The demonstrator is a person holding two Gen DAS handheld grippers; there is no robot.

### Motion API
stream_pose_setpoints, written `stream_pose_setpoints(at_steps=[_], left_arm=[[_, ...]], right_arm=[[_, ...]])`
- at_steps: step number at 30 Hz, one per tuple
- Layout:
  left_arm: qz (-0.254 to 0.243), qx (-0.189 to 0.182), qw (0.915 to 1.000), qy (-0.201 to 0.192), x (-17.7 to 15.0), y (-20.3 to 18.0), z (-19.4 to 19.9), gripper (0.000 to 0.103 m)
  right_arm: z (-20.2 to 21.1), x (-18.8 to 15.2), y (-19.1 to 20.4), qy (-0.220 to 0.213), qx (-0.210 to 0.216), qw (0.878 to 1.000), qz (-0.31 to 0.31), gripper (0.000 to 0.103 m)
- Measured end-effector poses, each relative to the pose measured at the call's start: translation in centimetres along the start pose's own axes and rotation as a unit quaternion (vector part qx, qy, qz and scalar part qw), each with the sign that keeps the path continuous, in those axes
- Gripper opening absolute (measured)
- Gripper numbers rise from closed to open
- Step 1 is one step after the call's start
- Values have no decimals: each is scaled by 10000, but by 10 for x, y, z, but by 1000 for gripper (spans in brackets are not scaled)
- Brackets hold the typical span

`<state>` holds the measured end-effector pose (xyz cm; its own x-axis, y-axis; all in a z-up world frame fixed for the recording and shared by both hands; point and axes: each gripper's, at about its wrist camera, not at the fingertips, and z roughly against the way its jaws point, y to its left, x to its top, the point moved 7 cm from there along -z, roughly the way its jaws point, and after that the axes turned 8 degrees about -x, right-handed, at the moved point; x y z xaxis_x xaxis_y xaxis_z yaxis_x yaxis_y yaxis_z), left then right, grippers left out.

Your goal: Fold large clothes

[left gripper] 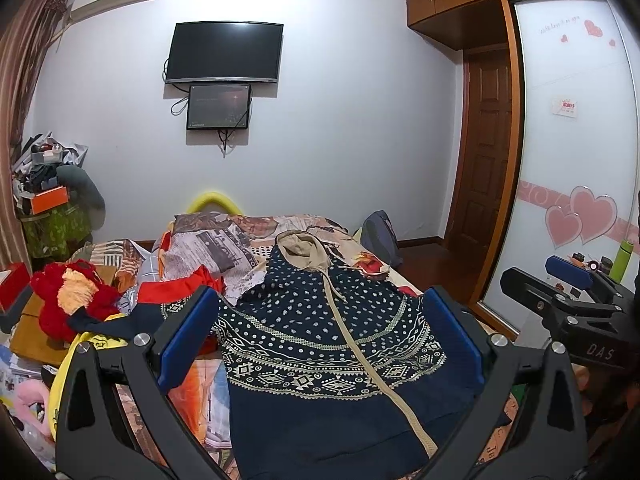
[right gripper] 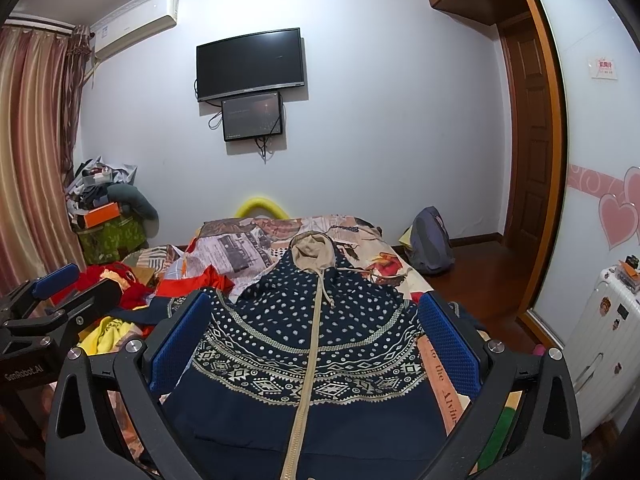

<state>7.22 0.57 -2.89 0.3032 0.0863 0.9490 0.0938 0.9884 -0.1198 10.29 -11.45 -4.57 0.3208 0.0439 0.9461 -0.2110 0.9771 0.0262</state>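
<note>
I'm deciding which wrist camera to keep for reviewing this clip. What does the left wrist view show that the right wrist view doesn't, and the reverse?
Only the left wrist view shows the green bottle by the wardrobe door, a pink plush toy at lower left, and the right gripper from the side.

Only the right wrist view shows the white suitcase with stickers, and the left gripper from the side.

Both show the navy patterned hoodie spread flat on the bed, zipper toward the camera, between open fingers, plus the wall TV and the red clothes pile.
</note>
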Motion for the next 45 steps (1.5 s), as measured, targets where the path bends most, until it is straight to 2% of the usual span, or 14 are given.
stream_pose_setpoints(at_steps=[33, 45], left_arm=[[70, 20, 10000, 47, 0, 6, -1, 103], [152, 92, 9997, 149, -2, 19, -14, 103]], right_arm=[[-1, 0, 1, 42, 18, 10000, -19, 103], [-18, -1, 3, 184, 36, 9998, -27, 103]])
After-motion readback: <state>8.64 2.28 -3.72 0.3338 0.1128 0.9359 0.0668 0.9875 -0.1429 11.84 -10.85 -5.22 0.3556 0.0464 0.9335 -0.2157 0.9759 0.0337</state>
